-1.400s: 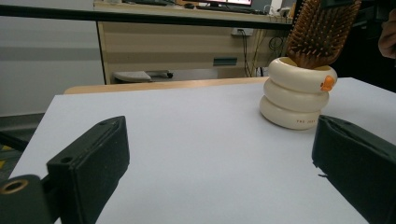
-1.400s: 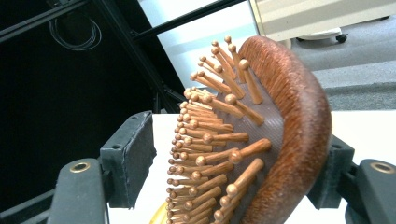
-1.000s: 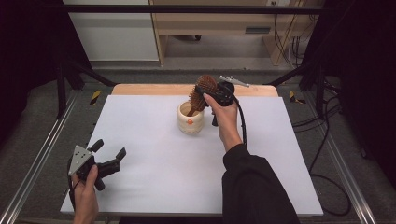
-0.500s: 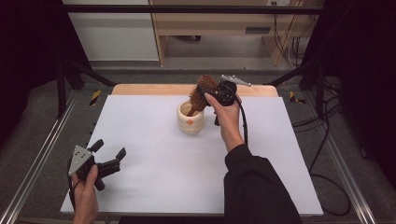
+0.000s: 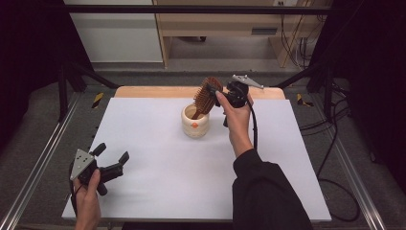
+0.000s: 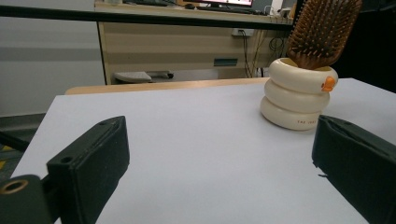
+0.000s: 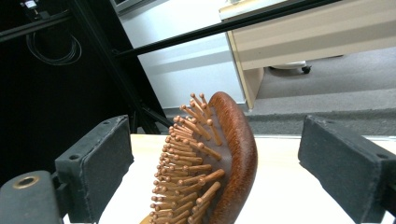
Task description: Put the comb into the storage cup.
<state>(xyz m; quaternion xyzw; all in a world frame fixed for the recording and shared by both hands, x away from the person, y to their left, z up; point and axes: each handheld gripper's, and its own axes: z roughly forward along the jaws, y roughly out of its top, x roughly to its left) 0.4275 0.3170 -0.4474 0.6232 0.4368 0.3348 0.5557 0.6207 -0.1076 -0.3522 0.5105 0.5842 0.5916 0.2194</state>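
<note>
A wooden paddle hairbrush (image 5: 207, 97) stands handle-down in a cream ringed cup (image 5: 195, 125) at the far middle of the white table (image 5: 158, 148), its head leaning right. My right gripper (image 5: 214, 95) is at the brush head. Its jaws have just been opening. In the right gripper view the brush (image 7: 236, 154) stands between the jaws of the right gripper (image 7: 212, 170) with a gap on each side. My left gripper (image 5: 113, 152) is open and holds nothing near the front left corner. From the left gripper (image 6: 219, 168) the cup (image 6: 299, 102) and brush (image 6: 322, 32) show ahead.
A wooden strip (image 5: 143, 91) runs along the table's far edge. Metal frame rails (image 5: 38, 167) flank the table on both sides. A light wooden desk (image 5: 215, 28) stands on the floor behind. The right gripper's cable (image 5: 253, 129) trails over the person's forearm.
The right hand and its gripper have shifted slightly to the right at the brush head. The brush stays leaning in the cup. The left hand has kept still.
</note>
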